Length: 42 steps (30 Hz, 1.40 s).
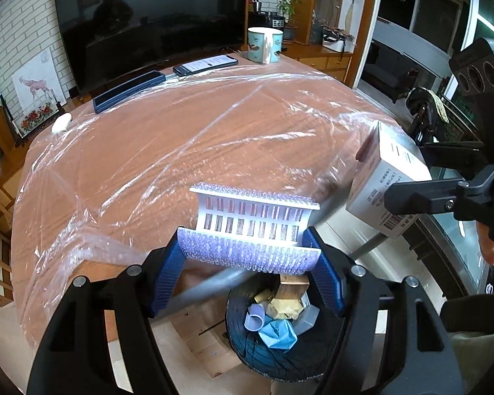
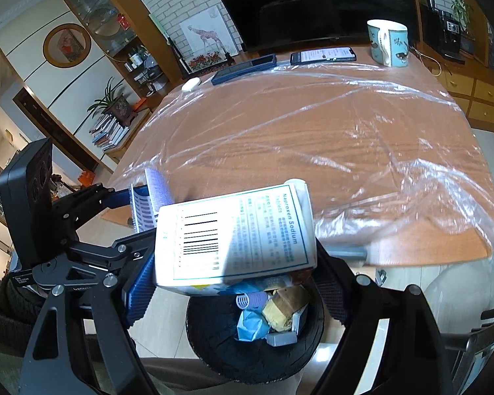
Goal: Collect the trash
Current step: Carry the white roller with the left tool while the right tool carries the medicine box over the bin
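My left gripper (image 1: pixel 248 263) is shut on a white and purple hair roller (image 1: pixel 251 227), its blue pads pressing the roller's two ends. It hangs over a black tyre-shaped bin (image 1: pixel 280 358) on the floor at the table's near edge. My right gripper (image 2: pixel 233 263) is shut on a white medicine box (image 2: pixel 237 237) with a barcode, held above the same bin (image 2: pixel 220 349). The bin holds crumpled blue paper (image 2: pixel 250 324), a yellowish wad, a roller and a grey piece. The box (image 1: pixel 382 181) and the right gripper's black arm show at the right of the left wrist view.
A wooden table (image 1: pixel 168 138) under clear plastic film fills the middle. At its far edge stand a teal mug (image 1: pixel 265 44), a lit phone (image 1: pixel 205 65), a dark blue case (image 1: pixel 128 90) and a small white thing (image 1: pixel 61 122). A television stands behind. A metal table leg (image 1: pixel 207 288) runs beside the bin.
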Tool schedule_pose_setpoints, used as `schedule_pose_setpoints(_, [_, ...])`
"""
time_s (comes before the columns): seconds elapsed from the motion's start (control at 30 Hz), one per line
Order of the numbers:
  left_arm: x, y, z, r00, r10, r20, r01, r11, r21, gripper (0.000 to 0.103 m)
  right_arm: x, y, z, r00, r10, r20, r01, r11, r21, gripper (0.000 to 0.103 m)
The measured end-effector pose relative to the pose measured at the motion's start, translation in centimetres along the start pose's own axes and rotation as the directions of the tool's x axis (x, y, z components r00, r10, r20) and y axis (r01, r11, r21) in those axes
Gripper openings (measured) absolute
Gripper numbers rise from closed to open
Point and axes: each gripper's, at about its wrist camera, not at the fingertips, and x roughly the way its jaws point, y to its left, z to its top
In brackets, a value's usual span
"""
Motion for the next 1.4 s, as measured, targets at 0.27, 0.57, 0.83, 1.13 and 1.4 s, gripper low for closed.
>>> schedule_pose_setpoints(0.27, [-0.5,-1.0,-1.8,1.000,-0.012,-0.023,0.013,0.999,0.042,0.071,0.3,0.7,-2.3,0.999,-0.007,-0.042,0.007,1.000,-0.005,0.082])
schedule_pose_setpoints(0.57, [-0.3,-2.5,-4.2,0.997,-0.015,-0.072,0.024,0.993,0.117,0.071,1.0,1.2,-4.9,0.995,-0.006,-0.096,0.005,1.000,-0.012,0.082])
schedule_pose_setpoints(0.83, [1.4,-4.0,-6.8,0.989,-0.017,-0.144,0.041,0.986,0.164,0.071,2.9,0.8,-7.2,0.986,-0.034,-0.166,0.033,0.999,-0.010,0.082])
schedule_pose_setpoints(1.13, [4.7,-4.3,-8.6,0.975,-0.007,-0.221,0.044,0.985,0.164,0.071,6.1,0.0,-8.9,0.969,-0.062,-0.241,0.058,0.998,-0.022,0.082])
schedule_pose_setpoints(1.4, [6.7,-4.8,-9.2,0.968,0.003,-0.252,0.041,0.984,0.171,0.071,8.5,-0.4,-9.7,0.956,-0.082,-0.282,0.071,0.996,-0.048,0.082])
